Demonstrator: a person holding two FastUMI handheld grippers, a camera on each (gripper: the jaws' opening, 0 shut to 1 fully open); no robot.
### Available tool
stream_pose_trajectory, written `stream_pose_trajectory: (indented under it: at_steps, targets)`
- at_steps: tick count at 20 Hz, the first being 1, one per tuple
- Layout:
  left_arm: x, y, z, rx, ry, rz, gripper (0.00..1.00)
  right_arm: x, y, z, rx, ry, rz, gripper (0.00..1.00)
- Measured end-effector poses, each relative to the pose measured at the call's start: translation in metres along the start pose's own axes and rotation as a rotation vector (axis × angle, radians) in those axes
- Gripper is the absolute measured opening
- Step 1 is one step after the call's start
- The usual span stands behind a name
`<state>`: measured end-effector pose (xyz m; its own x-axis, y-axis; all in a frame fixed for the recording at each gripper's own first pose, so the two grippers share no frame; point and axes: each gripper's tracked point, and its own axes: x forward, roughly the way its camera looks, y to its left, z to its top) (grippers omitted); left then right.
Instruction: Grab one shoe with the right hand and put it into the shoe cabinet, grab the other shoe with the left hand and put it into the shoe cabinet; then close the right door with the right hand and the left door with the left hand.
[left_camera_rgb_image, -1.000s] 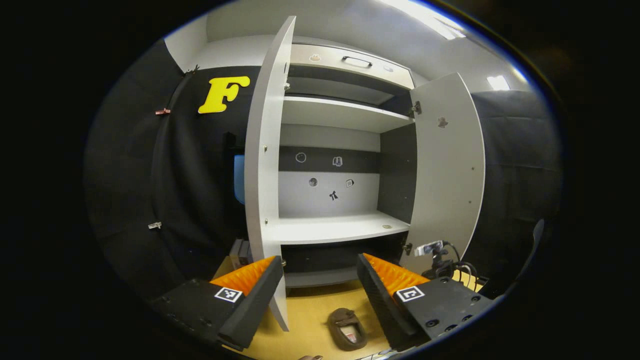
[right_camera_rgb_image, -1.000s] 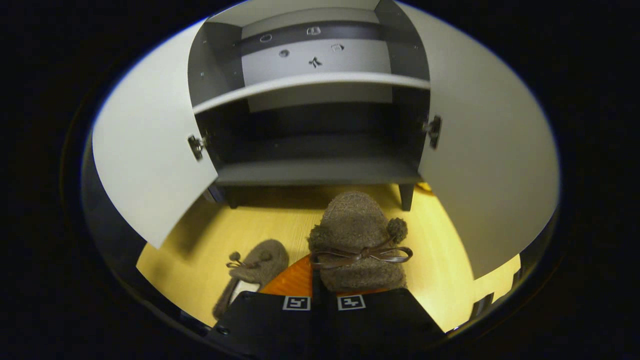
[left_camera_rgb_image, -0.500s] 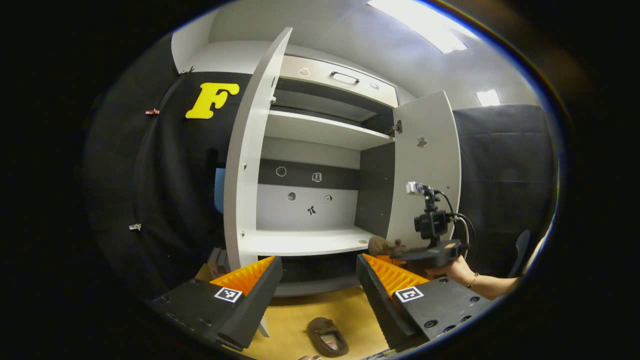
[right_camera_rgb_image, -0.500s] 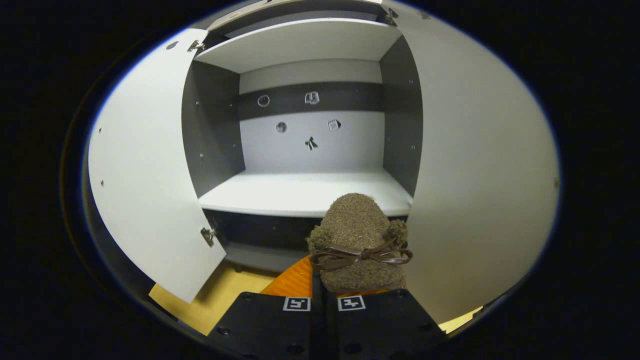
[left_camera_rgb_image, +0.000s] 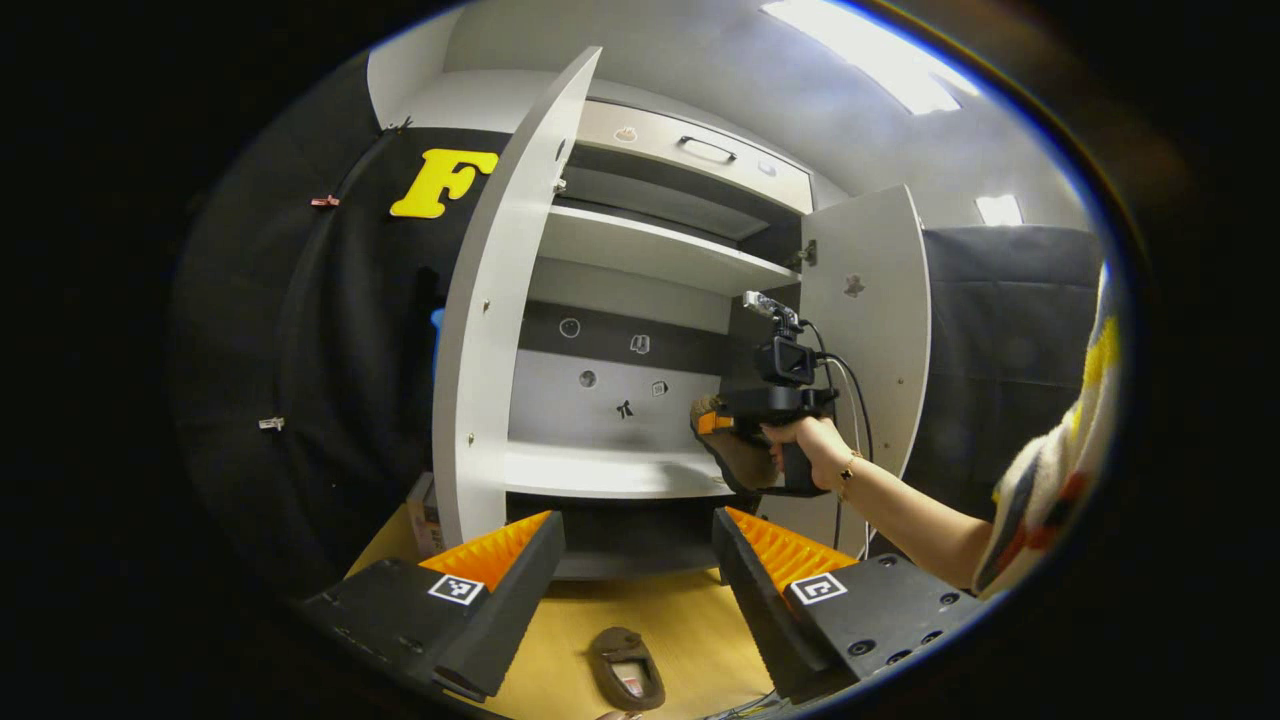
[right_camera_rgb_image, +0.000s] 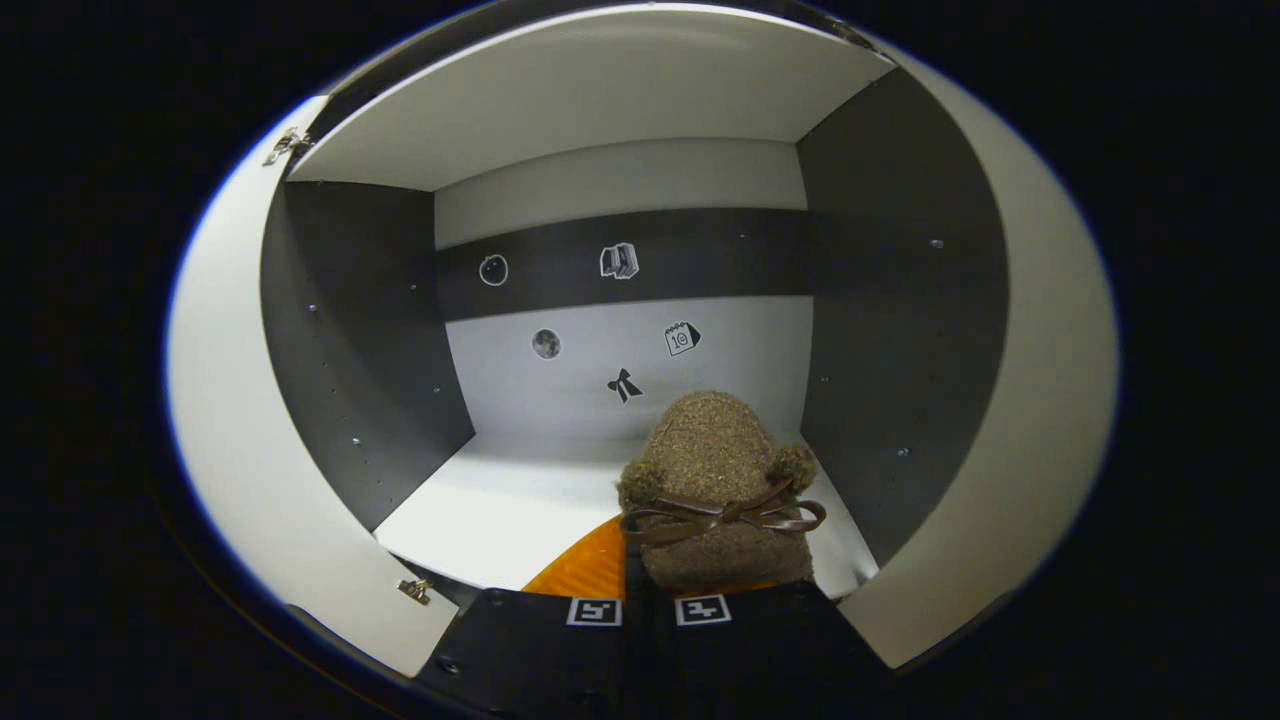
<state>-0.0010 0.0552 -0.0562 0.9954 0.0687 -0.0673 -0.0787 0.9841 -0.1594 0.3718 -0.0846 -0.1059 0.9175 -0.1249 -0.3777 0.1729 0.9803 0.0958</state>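
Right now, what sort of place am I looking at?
Probably a recording booth set up like a home entryway: an open shoe cabinet on a wooden floor, black cloth walls, and a fuzzy slipper lying in front.

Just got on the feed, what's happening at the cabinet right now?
A person is loading a pair of furry brown slippers into the open shoe cabinet. The right gripper is shut on one slipper and holds it at the mouth of the middle shelf, not yet set down. The left gripper is open and holds nothing, hanging back in front of the cabinet. The other slipper lies on the wooden floor below it. Both doors stand open.
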Motion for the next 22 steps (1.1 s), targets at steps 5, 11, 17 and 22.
stream_pose_trajectory:
  at_steps: [5, 11, 17, 22]
  targets:
    - [0.006, 0.006, -0.011, 0.013, 0.041, 0.062, 0.95, 0.080, -0.013, 0.014, 0.032, 0.027, -0.040, 0.05]
    - [-0.002, 0.039, -0.012, 0.036, 0.073, 0.202, 0.95, 0.146, -0.021, -0.023, 0.059, 0.135, -0.084, 0.04]
    - [-0.003, 0.048, -0.008, 0.036, 0.073, 0.223, 0.95, 0.166, -0.018, -0.037, 0.087, 0.165, -0.078, 0.19]
    - [-0.003, 0.044, -0.004, 0.055, 0.061, 0.188, 0.95, 0.142, -0.002, -0.034, 0.020, 0.157, -0.046, 0.78]
